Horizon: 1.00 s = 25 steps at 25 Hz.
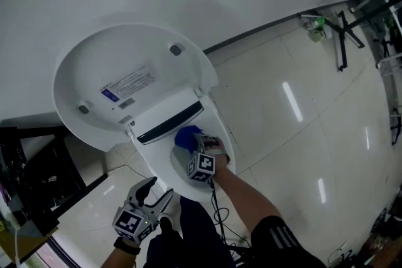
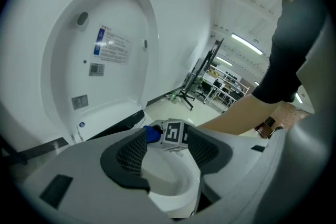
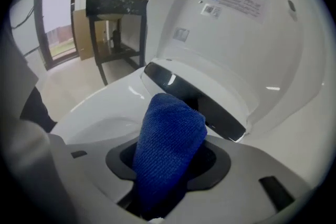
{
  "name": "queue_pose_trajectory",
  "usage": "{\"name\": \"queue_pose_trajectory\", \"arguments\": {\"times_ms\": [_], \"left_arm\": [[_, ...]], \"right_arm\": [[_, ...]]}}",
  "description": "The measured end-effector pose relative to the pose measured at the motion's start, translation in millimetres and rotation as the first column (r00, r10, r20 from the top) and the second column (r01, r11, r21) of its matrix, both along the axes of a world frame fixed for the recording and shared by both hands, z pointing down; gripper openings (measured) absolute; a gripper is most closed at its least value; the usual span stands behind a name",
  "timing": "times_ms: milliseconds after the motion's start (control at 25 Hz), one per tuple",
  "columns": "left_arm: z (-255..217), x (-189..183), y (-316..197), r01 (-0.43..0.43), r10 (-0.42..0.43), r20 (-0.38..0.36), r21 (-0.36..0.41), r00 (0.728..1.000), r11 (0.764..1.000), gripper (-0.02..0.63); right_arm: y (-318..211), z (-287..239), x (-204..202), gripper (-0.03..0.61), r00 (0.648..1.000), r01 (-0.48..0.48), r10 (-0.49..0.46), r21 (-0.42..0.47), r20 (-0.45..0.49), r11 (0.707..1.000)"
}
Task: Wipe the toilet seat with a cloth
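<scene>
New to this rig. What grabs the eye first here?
The blue cloth, clamped in the right gripper at the back of the white toilet seat. Behind it stands the raised lid, stickers on its underside. The left gripper hangs open and empty in front of the seat.

A blue cloth point(image 3: 168, 152) is clamped in the right gripper point(image 3: 167, 176), held just over the seat point(image 3: 113, 107), lid point(image 3: 236, 34) raised behind.

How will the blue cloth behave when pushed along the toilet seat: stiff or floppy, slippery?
Probably floppy: the blue cloth bulges in a soft fold from the right gripper, which is shut on it. Likely light for its bulk. Its ribbed weave should drag rather than slide on the glossy toilet seat.
</scene>
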<state>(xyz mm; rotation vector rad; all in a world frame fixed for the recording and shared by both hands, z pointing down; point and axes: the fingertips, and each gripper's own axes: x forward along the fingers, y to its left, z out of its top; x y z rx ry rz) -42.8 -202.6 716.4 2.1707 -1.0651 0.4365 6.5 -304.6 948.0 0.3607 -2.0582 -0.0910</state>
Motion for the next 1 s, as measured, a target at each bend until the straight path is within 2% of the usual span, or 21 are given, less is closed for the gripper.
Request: {"name": "queue_pose_trajectory", "arguments": {"times_ms": [200,400,480,560,680,880,1000], "left_arm": [[14.0,2.3,-7.7,0.043,-0.044,-0.012,-0.055,0.999,0.998,0.245],[22.9,2.8,-2.2,0.031,-0.031,0.001,-0.086,1.0,0.996,0.245],[23.3,4.7,-2.0,0.022,-0.021,0.004,-0.093,1.0,0.995,0.245],[21.6,6.8,-4.9,0.014,-0.014,0.006,-0.09,1.0,0.996,0.245],[19.8,10.9,-10.7,0.001,0.0,0.007,-0.084,1.0,0.996,0.245],[19.4,24.6,-10.4,-0.022,0.022,-0.002,-0.083,1.0,0.996,0.245],[22.3,29.2,-4.5,-0.059,0.06,0.006,-0.062,0.998,0.996,0.245]], "right_arm": [[-4.7,55.5,-2.8,0.216,0.995,0.072,-0.071,0.011,-0.073,0.997],[-9.9,59.6,4.2,0.222,0.991,0.101,-0.1,0.009,-0.088,0.995],[-13.5,60.6,20.3,0.224,0.992,0.059,-0.059,-0.01,-0.113,0.998],[-16.9,59.3,42.7,0.224,0.992,-0.028,0.021,-0.054,-0.121,0.998],[-13.0,58.2,76.4,0.224,0.983,-0.135,0.117,-0.126,-0.141,0.983],[15.6,57.1,120.7,0.225,0.965,-0.194,0.153,-0.192,-0.213,0.962],[36.8,58.1,142.5,0.225,0.952,-0.257,0.209,-0.211,-0.223,0.943]]}}
